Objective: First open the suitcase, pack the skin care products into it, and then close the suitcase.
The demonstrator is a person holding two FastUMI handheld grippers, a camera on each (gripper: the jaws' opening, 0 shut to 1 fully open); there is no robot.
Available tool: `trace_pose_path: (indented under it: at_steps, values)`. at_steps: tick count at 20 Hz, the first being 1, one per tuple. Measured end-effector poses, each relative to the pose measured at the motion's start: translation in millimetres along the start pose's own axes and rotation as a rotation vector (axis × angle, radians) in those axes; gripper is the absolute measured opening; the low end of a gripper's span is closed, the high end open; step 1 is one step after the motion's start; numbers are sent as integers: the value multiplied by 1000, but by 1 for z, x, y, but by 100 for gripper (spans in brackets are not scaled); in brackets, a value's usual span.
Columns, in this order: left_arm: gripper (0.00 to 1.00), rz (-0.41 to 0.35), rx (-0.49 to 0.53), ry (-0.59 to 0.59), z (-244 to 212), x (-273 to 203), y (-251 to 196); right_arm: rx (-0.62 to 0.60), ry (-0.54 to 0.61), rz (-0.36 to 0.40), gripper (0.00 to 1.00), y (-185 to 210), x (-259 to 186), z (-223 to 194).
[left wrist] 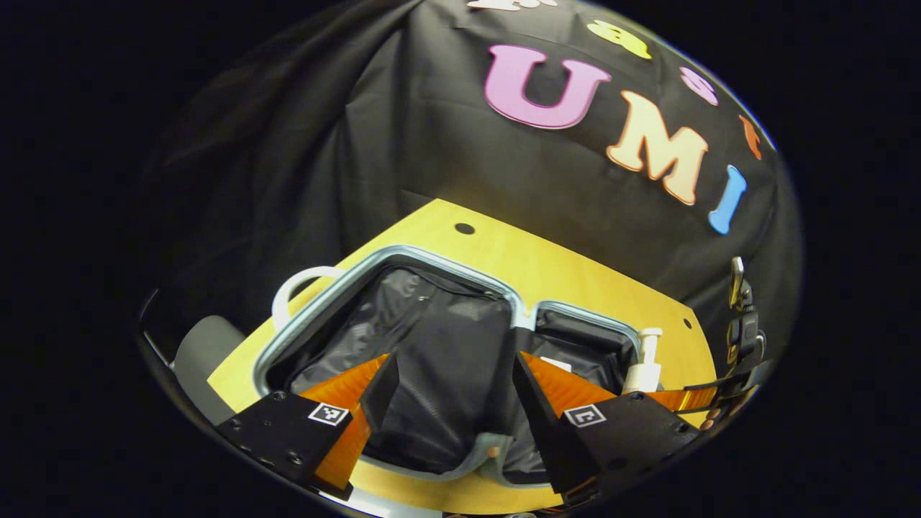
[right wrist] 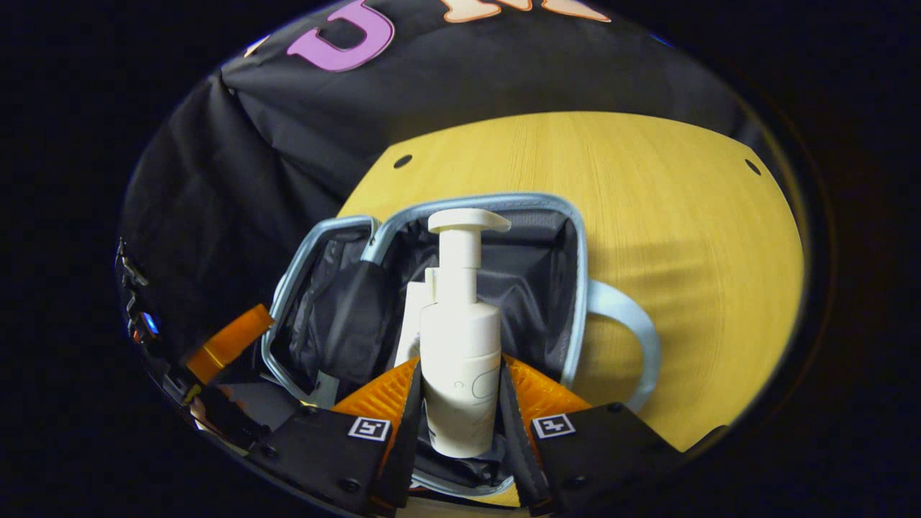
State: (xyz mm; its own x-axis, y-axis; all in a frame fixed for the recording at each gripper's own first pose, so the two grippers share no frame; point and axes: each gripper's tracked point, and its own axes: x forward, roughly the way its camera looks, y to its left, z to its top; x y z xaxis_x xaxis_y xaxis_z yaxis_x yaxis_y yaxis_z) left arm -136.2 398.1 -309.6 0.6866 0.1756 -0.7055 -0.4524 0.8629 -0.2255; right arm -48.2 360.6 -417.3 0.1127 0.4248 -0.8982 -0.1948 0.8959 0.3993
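A: While the case [right wrist: 575, 244] lies open on the yellow table [right wrist: 683, 216], what does the right gripper [right wrist: 460, 403] have?

B: A white pump bottle [right wrist: 460, 345]. Both fingers press on its lower body, one from each side, and it stands upright between them with the pump head on top. It hangs over the dark lining of the case half with the pale blue handle [right wrist: 633, 324].

A: Is anything else in that half?

B: Just behind the bottle, to its left, a second white item [right wrist: 410, 324] shows in the right gripper view. I cannot tell what it is, nor whether it touches the bottle.

A: And the left gripper [left wrist: 450, 388]?

B: Its fingers stand well apart with nothing between them. They hover above the black lining of the other half, near the front rim.

A: How does the case look from that side?

B: In the left gripper view both halves of the case [left wrist: 316, 316] lie flat, side by side, joined in the middle, each with a pale blue rim. A white handle [left wrist: 302, 280] sticks out at the far left corner. The bottle [left wrist: 644, 367] shows at the right, over the smaller-looking half, with the right gripper [left wrist: 691, 396] under it.

A: Anything else on the table [left wrist: 575, 273]?

B: Small dark holes near its far edge. A grey rounded thing [left wrist: 201, 352] sits at the left, off the table's edge; I cannot tell what it is.
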Motion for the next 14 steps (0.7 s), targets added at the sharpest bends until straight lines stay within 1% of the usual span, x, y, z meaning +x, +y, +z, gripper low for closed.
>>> trace_pose_path:
  at_steps: [1, 4, 5, 8, 9, 10, 12, 13, 14]
  values:
    - [93, 23, -6, 0, -1, -4, 12, 2, 24, -17, 57, 0, 6, -6]
    - [93, 75, -23, 0, -5, -15, 36, -3, 66, -48, 56, -1, 17, -13]
    - [93, 87, -30, 1, -6, -17, 42, 6, 71, -58, 58, 1, 20, -15]
    - [93, 110, -52, -1, -7, -19, 52, 15, 88, -86, 56, -1, 25, -14]
    - [93, 117, -53, -4, -6, -20, 57, 16, 83, -88, 60, -1, 24, -13]
    - [93, 121, -51, -4, -5, -20, 61, 16, 67, -80, 60, 0, 23, -10]
    - [93, 134, -49, -8, 1, -17, 70, 10, 24, -66, 72, 4, 15, 3]
    - [93, 136, -48, -7, 5, -16, 75, 7, -3, -50, 88, 7, 10, 10]
    - [93, 140, -46, -13, 12, -14, 81, 4, -34, -29, 86, 11, 3, 18]
